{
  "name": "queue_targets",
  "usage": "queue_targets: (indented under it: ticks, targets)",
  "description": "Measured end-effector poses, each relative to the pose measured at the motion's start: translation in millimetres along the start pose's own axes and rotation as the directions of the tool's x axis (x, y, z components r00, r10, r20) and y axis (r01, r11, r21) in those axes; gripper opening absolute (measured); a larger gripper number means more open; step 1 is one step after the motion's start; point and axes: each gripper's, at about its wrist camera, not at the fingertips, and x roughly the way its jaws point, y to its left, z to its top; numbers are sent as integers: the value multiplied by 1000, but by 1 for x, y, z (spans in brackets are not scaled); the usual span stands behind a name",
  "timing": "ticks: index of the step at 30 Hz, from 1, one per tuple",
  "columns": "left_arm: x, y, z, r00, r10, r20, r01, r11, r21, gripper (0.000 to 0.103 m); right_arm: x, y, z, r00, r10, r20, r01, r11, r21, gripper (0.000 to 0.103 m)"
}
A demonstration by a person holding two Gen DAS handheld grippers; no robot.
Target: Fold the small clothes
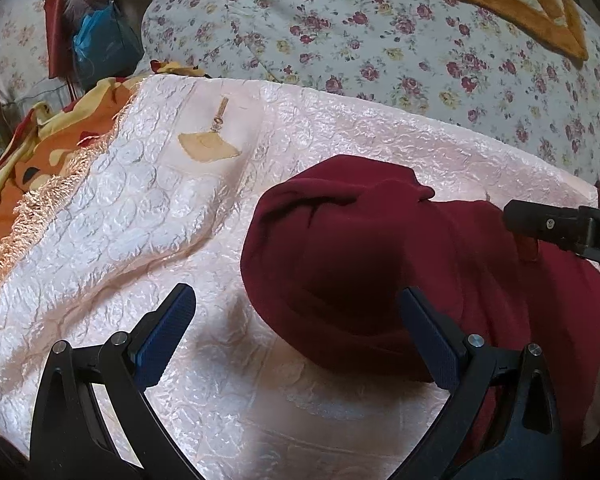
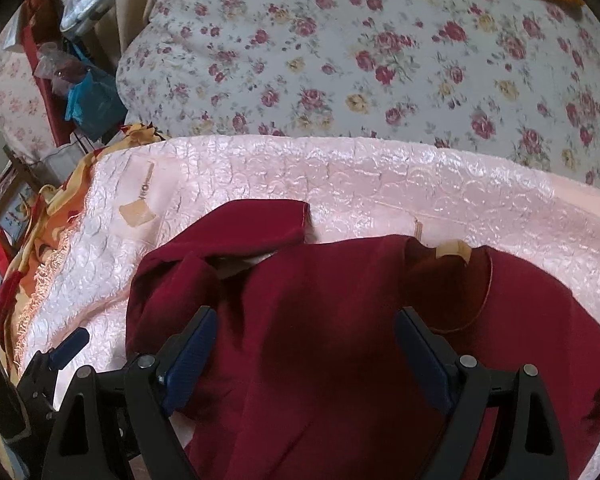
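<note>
Maroon garment (image 2: 340, 344) lies part-folded on a pale pink quilted cloth (image 1: 112, 248) spread over a floral bedspread (image 2: 340, 60). Nearest the lens, the right gripper (image 2: 304, 354) hovers over its body with jaws wide and nothing held; the left gripper (image 1: 296, 330), equally wide and empty, straddles the bunched left edge. Farther off, one sleeve (image 2: 256, 224) is turned inward. A clean fold likely means pinching the edge, lifting it clear and laying it flat without dragging the cloth.

The maroon garment (image 2: 340, 360) runs off the lower edge, its hem unseen.
</note>
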Motion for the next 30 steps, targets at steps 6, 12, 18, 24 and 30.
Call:
queue_targets:
  ticks: [6,12,18,24,30]
  targets:
    - [1,0,-1,1000,1,1,-1,1000,1,102,1,3,-2,1000,-12,2,12,1000,-11,89]
    - [0,-2,-1,1000,-9,12,9,1000,6,102,0,-4,-5,999,-45,9,45,999,12,89]
    - [0,-2,0,1000,-14,17,14,1000,8,102,-2,-17,-7,998,-70,8,69,996,48,89]
    - [1,-2,1,1000,-19,20,18,1000,4,102,0,-17,-8,997,-75,2,75,996,42,89]
    - [4,-3,1,1000,-28,9,28,1000,7,102,3,-15,-7,998,-70,-4,70,997,36,89]
